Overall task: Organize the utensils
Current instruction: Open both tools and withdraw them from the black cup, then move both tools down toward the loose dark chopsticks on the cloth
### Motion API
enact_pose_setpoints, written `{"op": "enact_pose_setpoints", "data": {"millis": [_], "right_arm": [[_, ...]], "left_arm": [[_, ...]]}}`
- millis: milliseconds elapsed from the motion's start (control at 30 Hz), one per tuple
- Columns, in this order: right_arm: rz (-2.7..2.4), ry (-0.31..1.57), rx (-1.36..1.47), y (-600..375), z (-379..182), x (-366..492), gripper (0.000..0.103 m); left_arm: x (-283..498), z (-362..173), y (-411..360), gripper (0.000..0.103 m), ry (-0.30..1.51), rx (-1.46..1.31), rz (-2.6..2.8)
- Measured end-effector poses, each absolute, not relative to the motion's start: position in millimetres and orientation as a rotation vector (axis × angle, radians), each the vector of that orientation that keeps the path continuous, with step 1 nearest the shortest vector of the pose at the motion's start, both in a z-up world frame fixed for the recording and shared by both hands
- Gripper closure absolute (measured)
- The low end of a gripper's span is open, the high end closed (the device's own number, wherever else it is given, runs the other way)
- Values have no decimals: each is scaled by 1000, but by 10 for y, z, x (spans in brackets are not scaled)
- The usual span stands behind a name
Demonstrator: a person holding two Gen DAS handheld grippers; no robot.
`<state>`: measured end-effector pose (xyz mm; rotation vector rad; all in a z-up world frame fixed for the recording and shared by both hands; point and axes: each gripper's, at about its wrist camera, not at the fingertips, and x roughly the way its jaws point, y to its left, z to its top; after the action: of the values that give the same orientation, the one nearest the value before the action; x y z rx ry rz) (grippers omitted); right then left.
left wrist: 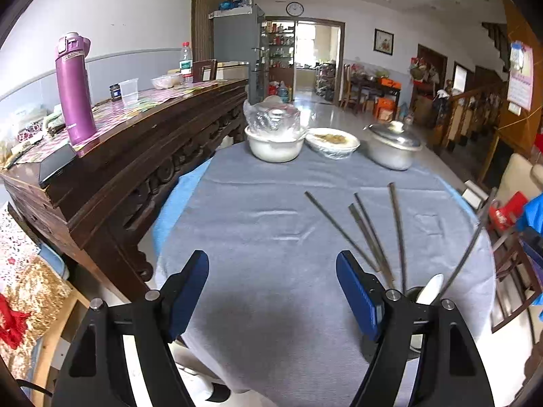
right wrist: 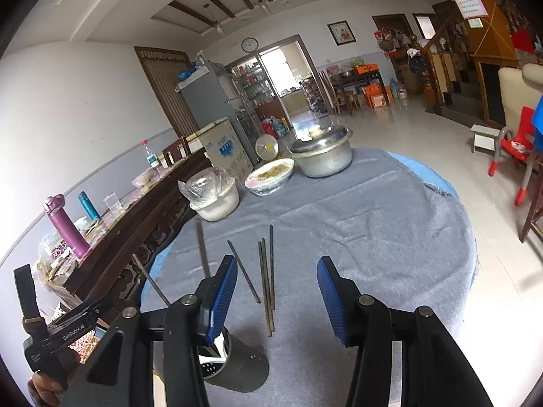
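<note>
A round table under a grey cloth (right wrist: 373, 224) fills both views, with a carved dark wooden sideboard (left wrist: 112, 183) beside it. At the far edge stand a lidded aluminium pot (right wrist: 322, 156), a white bowl covered with plastic (left wrist: 275, 142) and a film-wrapped dish (left wrist: 334, 142). The left gripper (left wrist: 271, 271) and right gripper (right wrist: 276, 271) both hover with jaws spread and nothing between the pads. A dark perforated utensil holder (right wrist: 237, 369) sits at the near edge. Loose chopsticks (right wrist: 266, 281) lie fanned on the cloth just beyond it.
</note>
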<state>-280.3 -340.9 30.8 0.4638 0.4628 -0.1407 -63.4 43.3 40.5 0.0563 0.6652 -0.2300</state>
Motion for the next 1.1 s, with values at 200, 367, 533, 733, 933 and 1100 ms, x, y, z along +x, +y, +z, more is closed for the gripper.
{"op": "enact_pose_setpoints", "data": {"millis": [200, 367, 533, 733, 933, 1100], "right_arm": [[-149, 518, 486, -3465, 142, -2669, 51], [-154, 548, 491, -3486, 51, -2571, 51], [-153, 573, 492, -3492, 8, -2456, 51], [-147, 593, 492, -3470, -16, -2346, 51], [-138, 609, 495, -3470, -23, -2246, 51], [-126, 622, 500, -3483, -20, -2151, 51]], "left_arm": [[-476, 239, 444, 25, 716, 79, -181], [-365, 119, 438, 25, 750, 90, -161], [-247, 50, 455, 25, 773, 92, -144], [-151, -2, 473, 25, 795, 90, -128], [-84, -10, 475, 25, 803, 90, -122], [-25, -6, 462, 25, 807, 92, -121]]}}
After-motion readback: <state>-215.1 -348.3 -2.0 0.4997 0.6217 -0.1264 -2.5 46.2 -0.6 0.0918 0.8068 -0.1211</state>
